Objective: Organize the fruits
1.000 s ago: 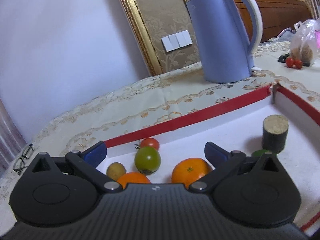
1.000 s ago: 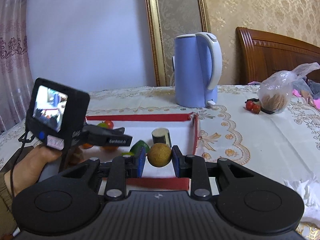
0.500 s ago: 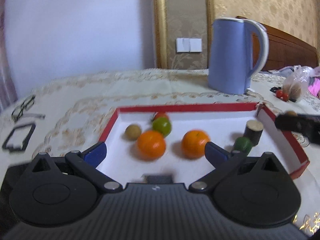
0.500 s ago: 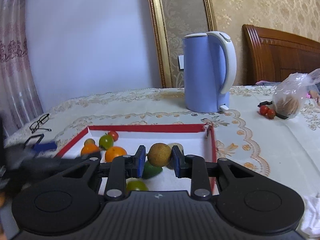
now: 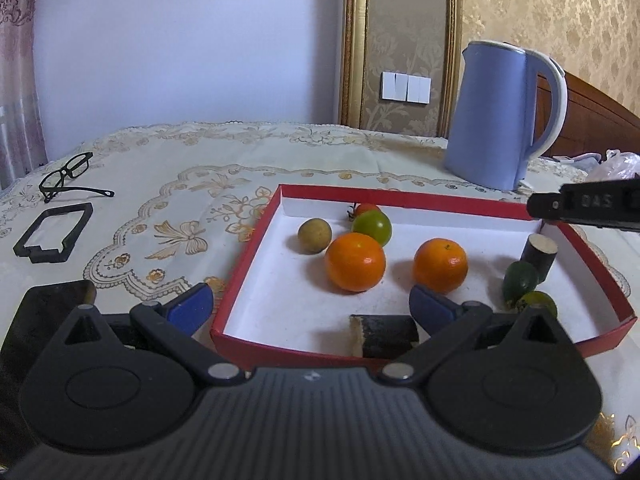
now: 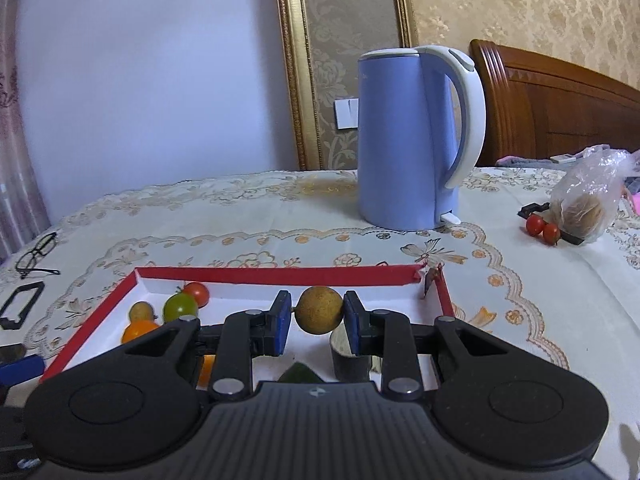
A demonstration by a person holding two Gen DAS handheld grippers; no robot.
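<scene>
A red-rimmed white tray (image 5: 256, 228) holds two oranges (image 5: 355, 262), a green tomato (image 5: 373, 227), a red tomato (image 5: 366, 209), a brown longan (image 5: 314, 235), green fruits (image 5: 520, 280) and two dark cylinders (image 5: 538, 252). My left gripper (image 5: 310, 310) is open and empty at the tray's near edge. My right gripper (image 6: 314, 320) is shut on a brown longan (image 6: 319, 310), held above the tray (image 6: 276, 276); its finger shows in the left wrist view (image 5: 588, 210) at the tray's far right corner.
A blue kettle (image 6: 416, 136) stands behind the tray. A plastic bag (image 6: 586, 200) with two cherry tomatoes (image 6: 542, 228) lies at the right. Glasses (image 5: 70, 178), a black frame (image 5: 54, 232) and a dark phone (image 5: 36, 320) lie left of the tray.
My left gripper has pulled back and out of the tray, so the whole tray now shows. My right gripper has kept the longan and shifted over the tray.
</scene>
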